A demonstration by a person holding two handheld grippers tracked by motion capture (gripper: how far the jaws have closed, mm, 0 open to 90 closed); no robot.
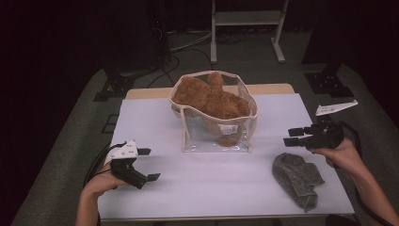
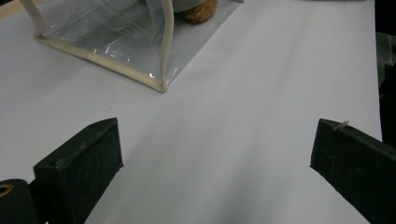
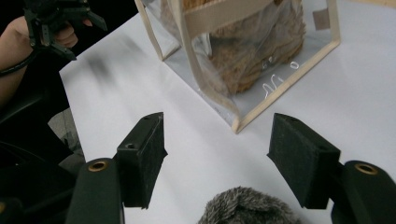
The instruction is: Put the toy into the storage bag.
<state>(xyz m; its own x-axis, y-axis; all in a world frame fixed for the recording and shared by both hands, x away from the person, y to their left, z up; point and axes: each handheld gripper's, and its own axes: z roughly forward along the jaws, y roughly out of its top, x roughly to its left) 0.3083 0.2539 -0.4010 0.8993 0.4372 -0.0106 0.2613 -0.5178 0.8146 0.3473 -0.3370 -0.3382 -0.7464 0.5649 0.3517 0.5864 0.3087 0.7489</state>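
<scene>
Grey fuzzy cloth [image 1: 297, 178] lies near table's [image 1: 211, 193] front right corner. Right gripper [image 1: 295, 136] hangs just behind it w/ jaws apart, nothing held — prob lining up a grab. Left gripper [image 1: 148, 164], also released, waits by front left edge. Clear bag [image 1: 214, 136] w/ brown plush [image 1: 211, 96] sits mid-back, mouth up — likely where cloth goes.

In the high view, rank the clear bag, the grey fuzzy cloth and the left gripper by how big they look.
1. Clear bag, with the brown plush inside, by far the largest.
2. Grey fuzzy cloth.
3. Left gripper, roughly alike in extent to the cloth, so that order is unsure.
</scene>
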